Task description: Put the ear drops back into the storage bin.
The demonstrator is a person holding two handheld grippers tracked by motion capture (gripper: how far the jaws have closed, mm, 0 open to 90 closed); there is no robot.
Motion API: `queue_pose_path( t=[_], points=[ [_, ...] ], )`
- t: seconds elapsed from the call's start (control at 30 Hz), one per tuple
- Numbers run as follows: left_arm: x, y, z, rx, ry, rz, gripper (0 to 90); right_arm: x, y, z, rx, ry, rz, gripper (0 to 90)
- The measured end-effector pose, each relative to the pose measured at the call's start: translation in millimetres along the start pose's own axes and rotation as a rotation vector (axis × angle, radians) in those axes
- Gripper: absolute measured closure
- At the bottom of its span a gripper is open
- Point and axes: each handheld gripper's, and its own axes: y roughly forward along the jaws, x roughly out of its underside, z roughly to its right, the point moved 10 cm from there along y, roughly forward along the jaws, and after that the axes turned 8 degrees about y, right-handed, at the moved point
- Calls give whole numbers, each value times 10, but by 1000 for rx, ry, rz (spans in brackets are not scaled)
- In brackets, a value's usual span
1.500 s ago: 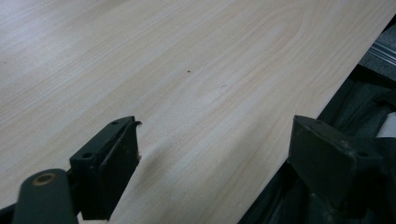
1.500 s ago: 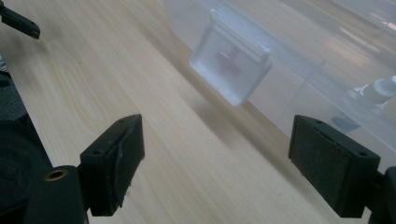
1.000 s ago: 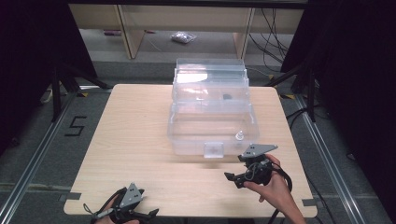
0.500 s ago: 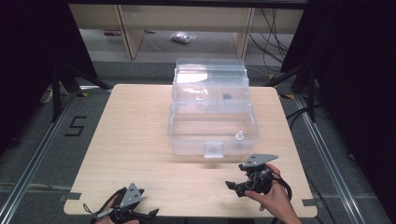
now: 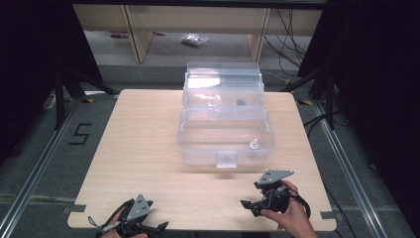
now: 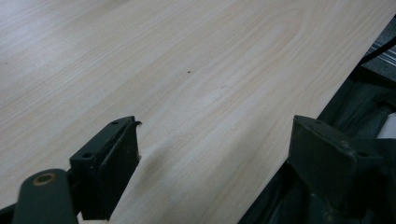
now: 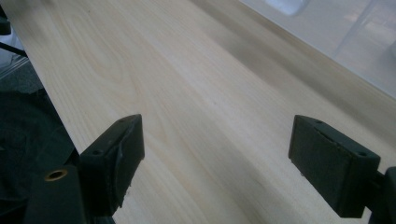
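Pale wood grain covers the table (image 5: 148, 148), which stands on dark flooring with shelving behind it. A clear plastic box (image 5: 225, 134) sits toward the far middle of the table, its lid raised at the back and a small white piece inside near the front right corner. The right gripper (image 5: 257, 203) lies low near the front edge, just short of the box, jaws spread wide and empty. The left gripper (image 5: 148, 229) rests at the front left edge, likewise spread with nothing between its jaws.
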Motion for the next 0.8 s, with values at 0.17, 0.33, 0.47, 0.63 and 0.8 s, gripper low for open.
queue_pose_path(
  t=[0.17,0.33,0.47,0.63,0.8],
  points=[
    [-1,0,2,1,-1,1,157,73,20,-4,-4,-14,-8,192],
    [-3,1,1,1,-1,1,157,131,-14,0,5,17,-16,194],
    [-5,-2,-1,0,-6,2,157,178,5,38,18,-7,-12,192],
    [1,3,-3,-2,-2,-3,157,241,-11,29,12,6,-25,199],
    [-1,-2,-1,0,-1,0,157,277,-10,38,31,3,-8,199]
  ],
)
